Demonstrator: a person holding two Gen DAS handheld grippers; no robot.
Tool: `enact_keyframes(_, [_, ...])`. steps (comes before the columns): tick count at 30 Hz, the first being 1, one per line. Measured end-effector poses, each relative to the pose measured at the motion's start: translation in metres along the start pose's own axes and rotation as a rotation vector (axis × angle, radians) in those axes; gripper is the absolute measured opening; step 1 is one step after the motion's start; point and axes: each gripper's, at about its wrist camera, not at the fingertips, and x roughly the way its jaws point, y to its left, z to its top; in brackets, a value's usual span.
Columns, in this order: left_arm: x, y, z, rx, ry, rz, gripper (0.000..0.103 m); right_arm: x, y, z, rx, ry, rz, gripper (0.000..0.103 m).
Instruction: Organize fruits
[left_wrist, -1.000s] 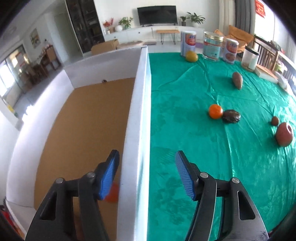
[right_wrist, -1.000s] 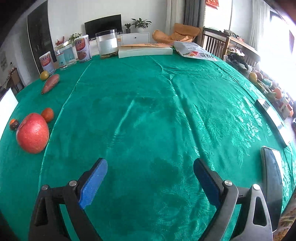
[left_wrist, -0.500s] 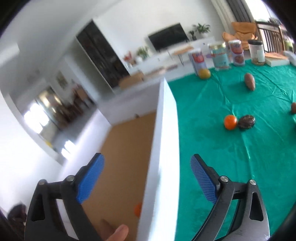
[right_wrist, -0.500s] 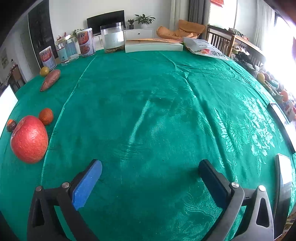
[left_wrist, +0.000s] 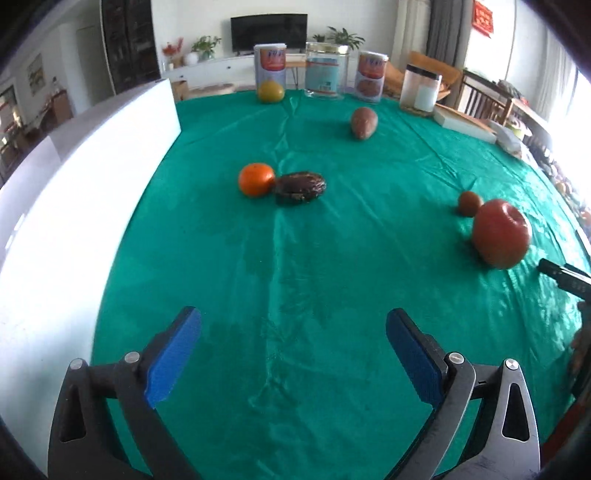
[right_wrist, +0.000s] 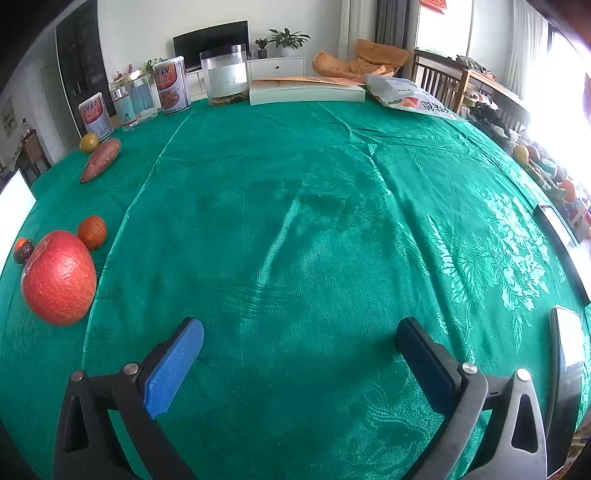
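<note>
Left wrist view: the left gripper (left_wrist: 293, 339) hangs over a shiny green tablecloth (left_wrist: 295, 258), its blue ribbed pads spread wide with nothing between them. Straight ahead, a round, glossy tangerine (left_wrist: 256, 179) sits touching a dark, wrinkled, flattened fruit (left_wrist: 301, 187). Off to the right, a big smooth red apple (left_wrist: 500, 233) with a dimpled top, and just behind it a small brown round fruit (left_wrist: 469, 202). Farther back, a tapered sweet potato (left_wrist: 364, 122), and a yellow citrus (left_wrist: 271, 92) right up against a labelled tin (left_wrist: 270, 64). Along the left runs the flat white wall of the box (left_wrist: 74, 192).

Right wrist view now: the right gripper (right_wrist: 299, 343) is also splayed wide and empty, above woven cloth with a floral pattern. The speckled apple (right_wrist: 59, 277) lies to its left, the small rough-skinned fruit (right_wrist: 92, 232) just beyond it. Clear cylindrical jars (right_wrist: 224, 75) and a flat white box (right_wrist: 306, 94) line the far edge.
</note>
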Motion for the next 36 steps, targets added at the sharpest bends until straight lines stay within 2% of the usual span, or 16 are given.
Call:
enact_keyframes(5, [0.015,-0.001,-0.006,0.005,0.017,0.033,0.100,0.000,0.000,0.000,0.000,0.000,0.000,0.103])
enact_keyframes(12, [0.019,0.002,-0.004,-0.017,0.023,0.019,0.103,-0.001,0.000,0.000,0.011,0.001,-0.011,0.103])
enact_keyframes(14, [0.019,0.002,-0.005,-0.016,0.023,0.019,0.103,0.004,0.007,0.015,0.003,0.059,-0.005,0.103])
enact_keyframes(15, [0.019,0.002,-0.004,-0.016,0.023,0.019,0.103,0.005,0.011,0.023,-0.024,0.051,-0.003,0.103])
enact_keyframes(19, [0.019,0.002,-0.004,-0.016,0.023,0.019,0.103,0.035,0.027,0.062,-0.115,0.033,-0.092,0.103])
enact_keyframes(23, [0.019,0.002,-0.005,-0.016,0.023,0.019,0.103,0.056,0.020,0.082,-0.057,0.012,0.015,0.103])
enact_keyframes(36, [0.020,0.002,-0.003,-0.016,0.024,0.020,0.103,0.058,0.016,0.086,-0.036,0.000,0.024,0.103])
